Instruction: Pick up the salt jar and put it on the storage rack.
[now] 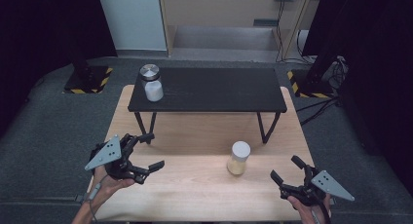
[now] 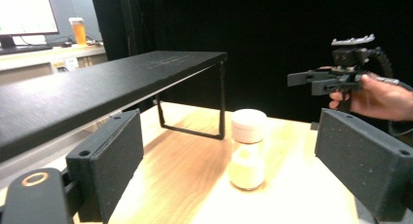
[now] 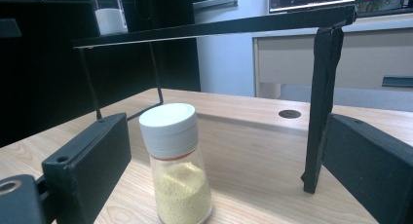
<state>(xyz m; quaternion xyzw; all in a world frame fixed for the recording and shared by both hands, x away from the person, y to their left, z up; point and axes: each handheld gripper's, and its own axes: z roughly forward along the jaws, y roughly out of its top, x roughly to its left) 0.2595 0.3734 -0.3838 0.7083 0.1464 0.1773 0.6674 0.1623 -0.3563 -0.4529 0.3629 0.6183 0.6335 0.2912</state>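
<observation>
A clear jar with a white cap and yellow grains stands upright on the wooden table, right of centre. The same jar lies ahead between my left jaws, some way off, and the jar stands close before my right jaws. My left gripper is open at the table's left, empty, pointing right. My right gripper is open near the front right edge, empty; that right gripper appears across the table in a hand. A second jar with a silver lid and white powder stands on the black shelf.
The black shelf on thin metal legs spans the back half of the table; one leg rises close to my right gripper. A monitor and an orange cup stand on a desk behind. Grey floor surrounds the table.
</observation>
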